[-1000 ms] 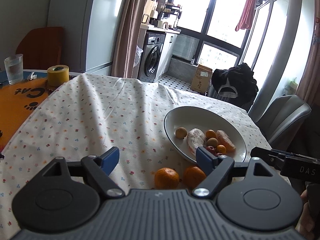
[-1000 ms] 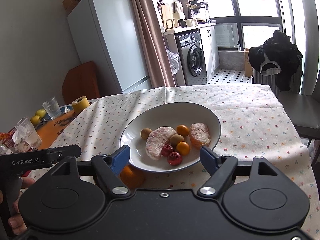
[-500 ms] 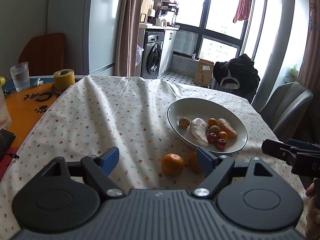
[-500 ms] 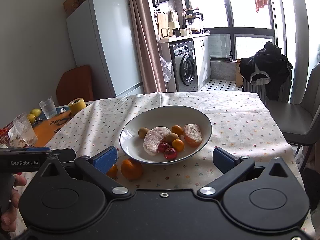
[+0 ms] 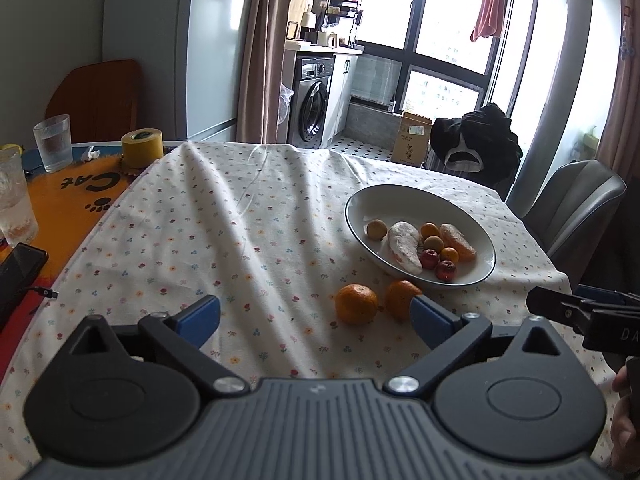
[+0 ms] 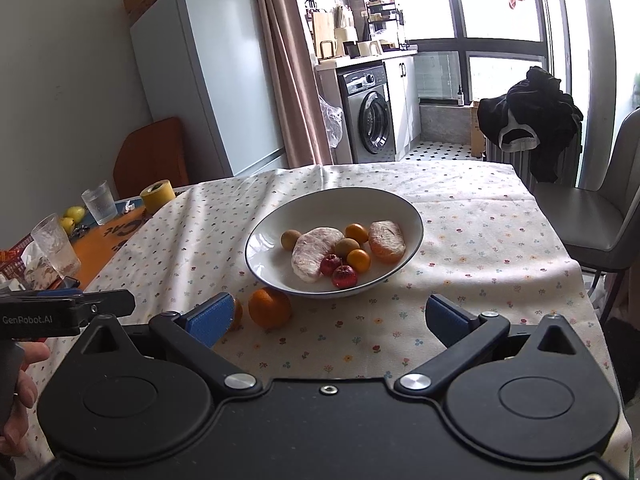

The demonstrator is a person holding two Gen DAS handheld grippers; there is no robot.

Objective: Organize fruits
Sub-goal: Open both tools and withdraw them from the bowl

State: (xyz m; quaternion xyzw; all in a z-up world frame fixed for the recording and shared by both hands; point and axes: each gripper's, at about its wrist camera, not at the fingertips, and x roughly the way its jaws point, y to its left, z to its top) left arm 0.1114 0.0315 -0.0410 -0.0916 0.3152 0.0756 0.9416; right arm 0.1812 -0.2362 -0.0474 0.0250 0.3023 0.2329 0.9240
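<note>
The left gripper (image 5: 314,318) and the right gripper (image 6: 330,316) both hover with fingers spread wide, empty. Two mandarins (image 5: 356,304) lie on the floral tablecloth (image 5: 224,236) just beside the white bowl (image 6: 264,236), which holds smaller fruit.

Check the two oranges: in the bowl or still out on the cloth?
Out. Both oranges sit on the tablecloth just in front of the bowl, outside its rim.

We saw second orange (image 6: 237,314) mostly hidden behind right tool's left finger (image 6: 210,319); phone (image 5: 16,276) cut by edge.
</note>
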